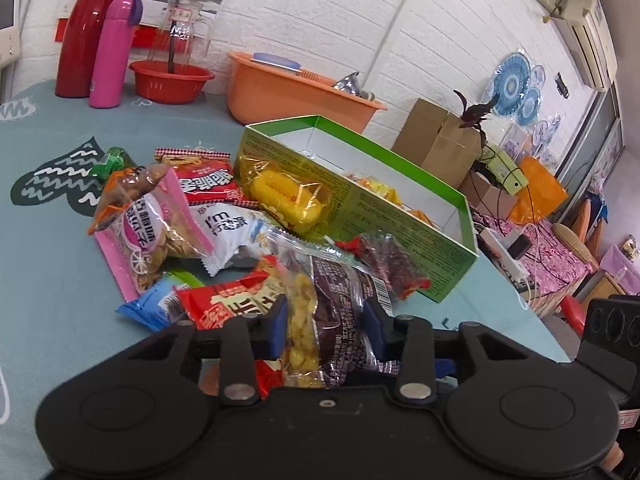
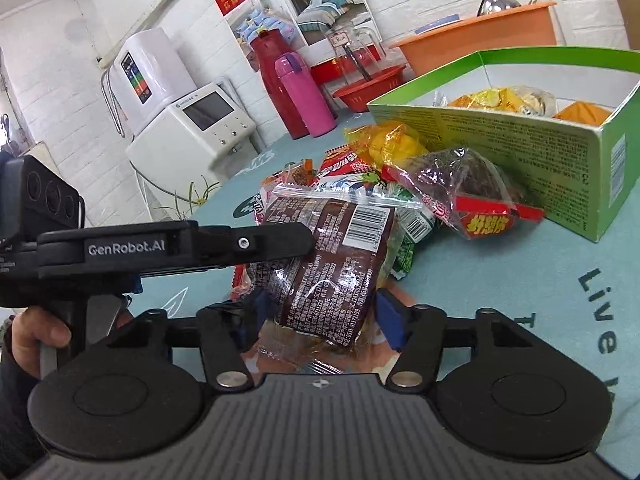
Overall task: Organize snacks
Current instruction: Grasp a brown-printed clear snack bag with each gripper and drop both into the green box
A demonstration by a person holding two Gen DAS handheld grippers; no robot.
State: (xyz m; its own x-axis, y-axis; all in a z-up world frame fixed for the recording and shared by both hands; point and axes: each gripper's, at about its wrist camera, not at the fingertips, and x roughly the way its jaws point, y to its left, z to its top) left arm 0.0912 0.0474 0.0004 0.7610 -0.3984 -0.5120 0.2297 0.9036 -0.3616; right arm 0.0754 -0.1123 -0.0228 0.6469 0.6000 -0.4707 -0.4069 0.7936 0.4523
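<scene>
A clear snack bag with a brown printed label and yellow chips lies at the near end of a snack pile. My left gripper is shut on it, both blue pads against its sides. Seen from the side in the right wrist view, my left gripper rests its fingers on the same bag. My right gripper straddles the bag's lower end, jaws wide, pads just off its sides. The green box behind the pile holds yellow and orange packets.
Loose packets cover the teal tablecloth: a pink-edged bag, a yellow packet, a dark red bag. Behind stand a red flask, a pink bottle, a red bowl and an orange basin. A hand grips the left handle.
</scene>
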